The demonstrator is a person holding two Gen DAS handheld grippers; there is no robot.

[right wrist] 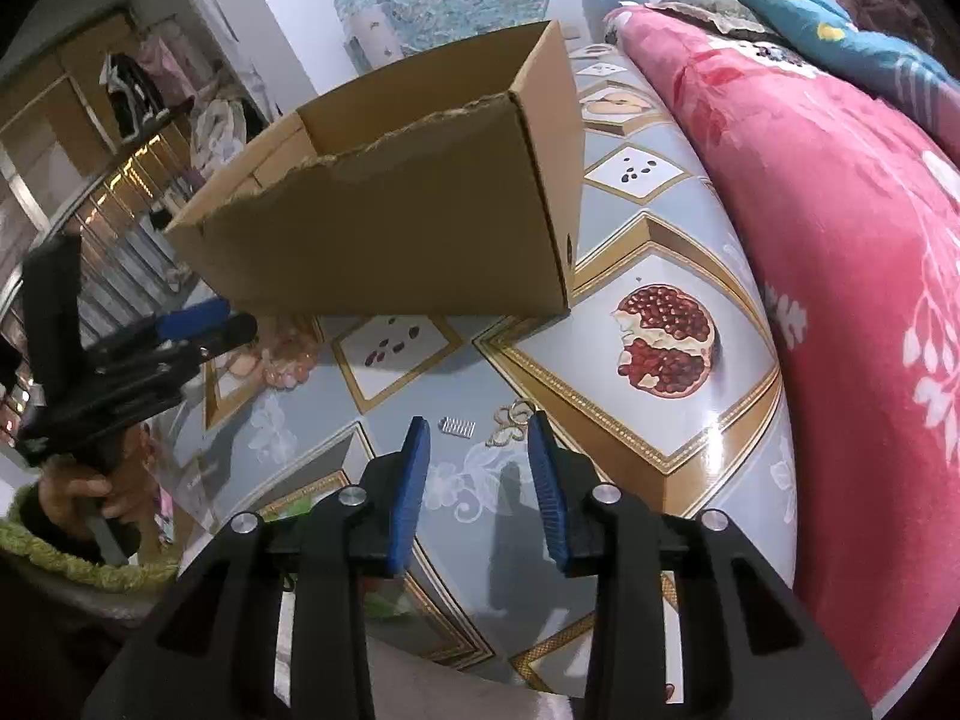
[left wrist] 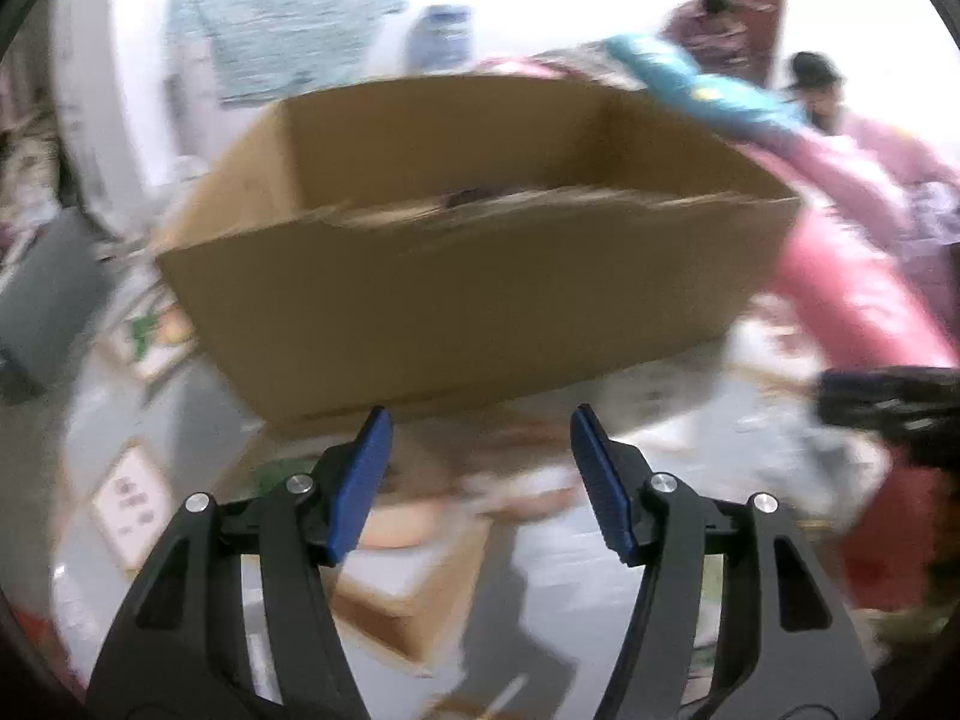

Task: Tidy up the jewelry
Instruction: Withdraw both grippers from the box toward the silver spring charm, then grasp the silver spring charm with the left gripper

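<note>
An open brown cardboard box stands on the fruit-patterned tabletop; its contents blur, perhaps something dark. A small silver comb-like clip and gold ornament lie just beyond the right hand-held gripper, whose jaws stand apart, empty. The left hand-held gripper gapes empty too.

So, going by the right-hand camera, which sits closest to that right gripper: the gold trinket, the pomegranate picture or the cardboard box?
From the right gripper:
1. Gold trinket, on the tablecloth right at the fingertips.
2. Pomegranate picture, printed on the cloth, ahead and to the right.
3. Cardboard box, farthest, standing ahead and slightly left.
</note>
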